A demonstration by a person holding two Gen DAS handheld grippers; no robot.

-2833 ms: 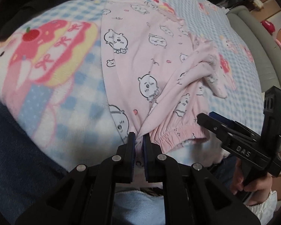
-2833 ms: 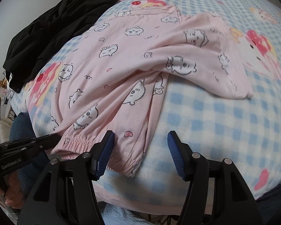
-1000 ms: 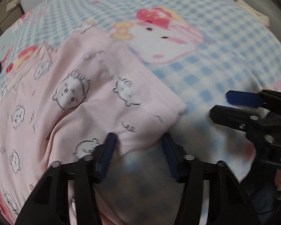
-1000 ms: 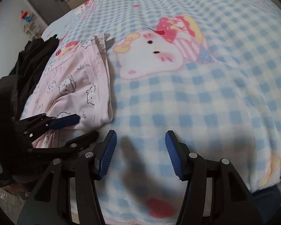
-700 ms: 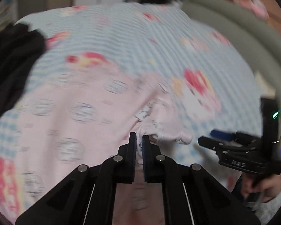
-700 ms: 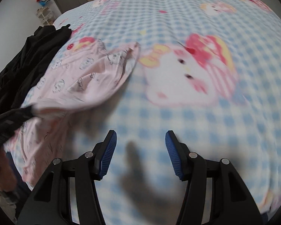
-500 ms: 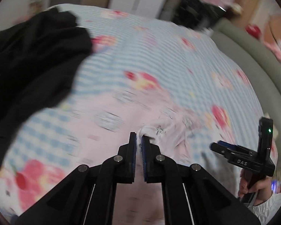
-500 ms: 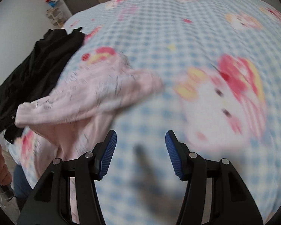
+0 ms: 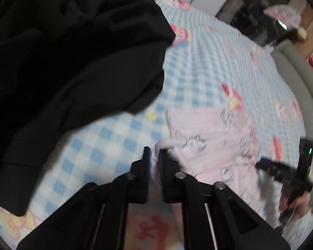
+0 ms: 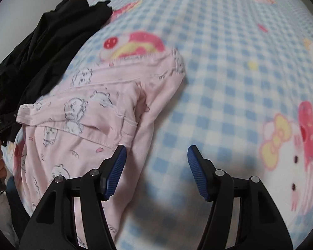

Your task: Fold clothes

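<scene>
Pink pyjama trousers (image 10: 89, 125) printed with small cartoon animals lie partly folded over themselves on the blue checked blanket (image 10: 229, 66). In the left wrist view my left gripper (image 9: 154, 156) is shut on an edge of the pink trousers (image 9: 215, 141), holding it just above the blanket. My right gripper (image 10: 156, 164) hovers open over the blanket beside the trousers' right edge, with nothing between its fingers; its left fingertip (image 10: 116, 166) overlaps the pink cloth. In the left wrist view the right gripper (image 9: 281, 173) shows at the right, held by a hand (image 9: 296, 204).
A heap of black clothing (image 9: 62, 58) lies on the left part of the bed, close to the trousers, also seen as black clothing (image 10: 37, 52) in the right wrist view. A grey padded bed edge (image 9: 302, 79) runs along the far right. Furniture stands beyond the bed.
My left gripper closed on the trouser edge and carried it leftward across the garment toward the black clothing, folding the cloth over. The right gripper stayed open and followed to the left.
</scene>
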